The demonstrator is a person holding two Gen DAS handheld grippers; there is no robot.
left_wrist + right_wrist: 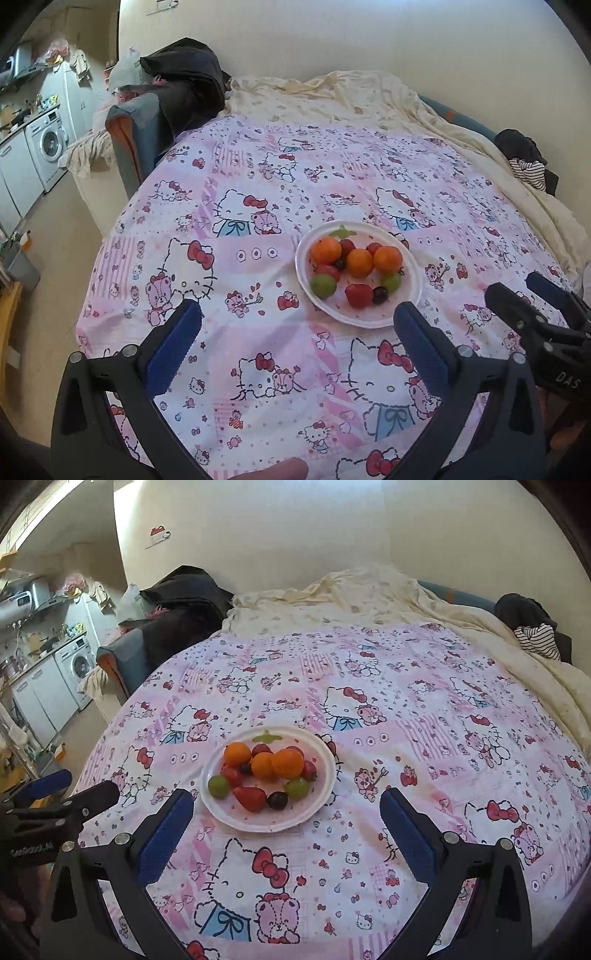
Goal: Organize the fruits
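Note:
A white plate (413, 295) (325, 775) rests on the pink cartoon-print cloth. It holds three oranges (359, 263) (287, 763), two green grapes (323, 285) (218, 786), a strawberry (359, 295) (250, 798), dark grapes (380, 294) (277, 800) and small red fruits. My left gripper (297, 314) hovers open just short of the plate, with nothing between its fingers. My right gripper (286, 803) also stands open, near the plate's front rim, holding nothing. Each gripper appears in the other's view: the right one (524, 291) at far right, the left one (81, 786) at far left.
The table (424, 709) is covered by the pink cloth, with a cream blanket (351, 96) bunched at the back. Dark clothes (184, 81) lie on a chair at back left, striped fabric (530, 170) at right. A washing machine (48, 144) stands at left. A finger (273, 470) shows at the bottom.

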